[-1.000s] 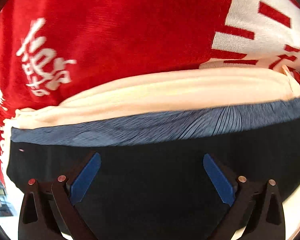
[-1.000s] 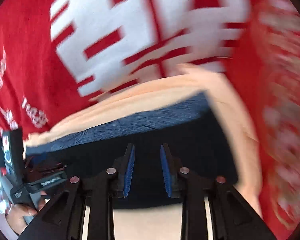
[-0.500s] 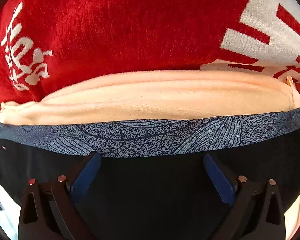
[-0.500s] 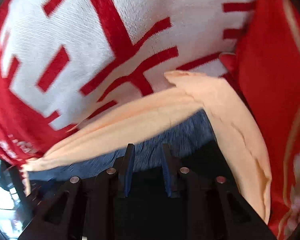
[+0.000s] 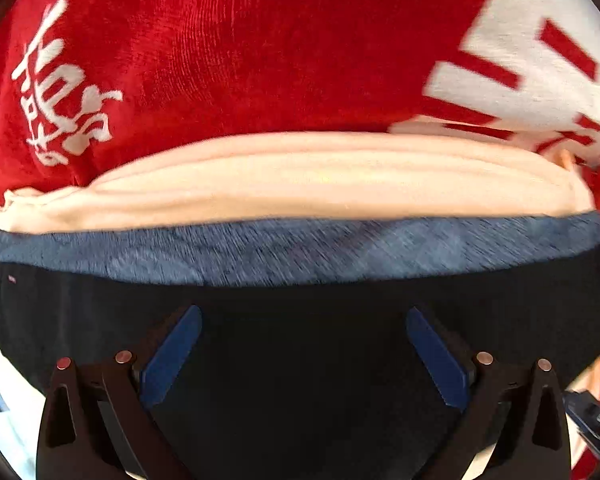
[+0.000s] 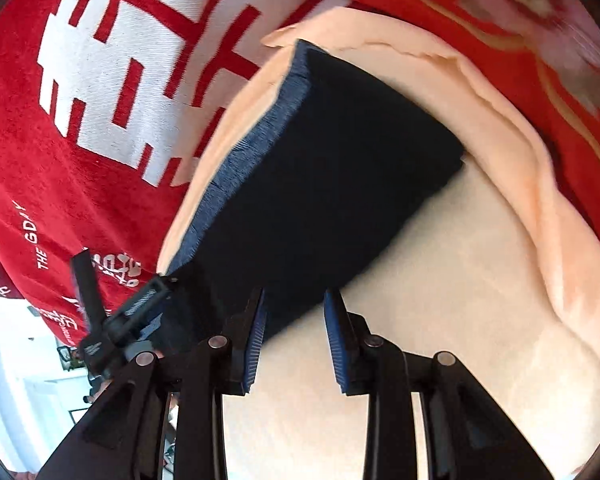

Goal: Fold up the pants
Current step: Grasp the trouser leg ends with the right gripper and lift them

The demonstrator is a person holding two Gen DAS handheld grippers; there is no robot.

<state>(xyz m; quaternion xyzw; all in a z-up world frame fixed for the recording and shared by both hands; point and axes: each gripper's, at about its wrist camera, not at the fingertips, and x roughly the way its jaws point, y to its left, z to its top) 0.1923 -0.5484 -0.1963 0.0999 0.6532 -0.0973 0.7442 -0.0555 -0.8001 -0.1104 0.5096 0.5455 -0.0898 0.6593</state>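
Two claws free: left gripper spread wide over the pants, right gripper parted, empty, at their corner; we see the long axis crosswise.

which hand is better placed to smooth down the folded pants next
Probably left. The left claw hangs wide open directly over the middle of the dark pants. The right claw, narrowly open with nothing between its pads, sits at the bundle's edge, mostly over peach fabric.

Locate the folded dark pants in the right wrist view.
The dark pants lie mid-frame on a peach cloth, red blanket left, just beyond the right gripper.
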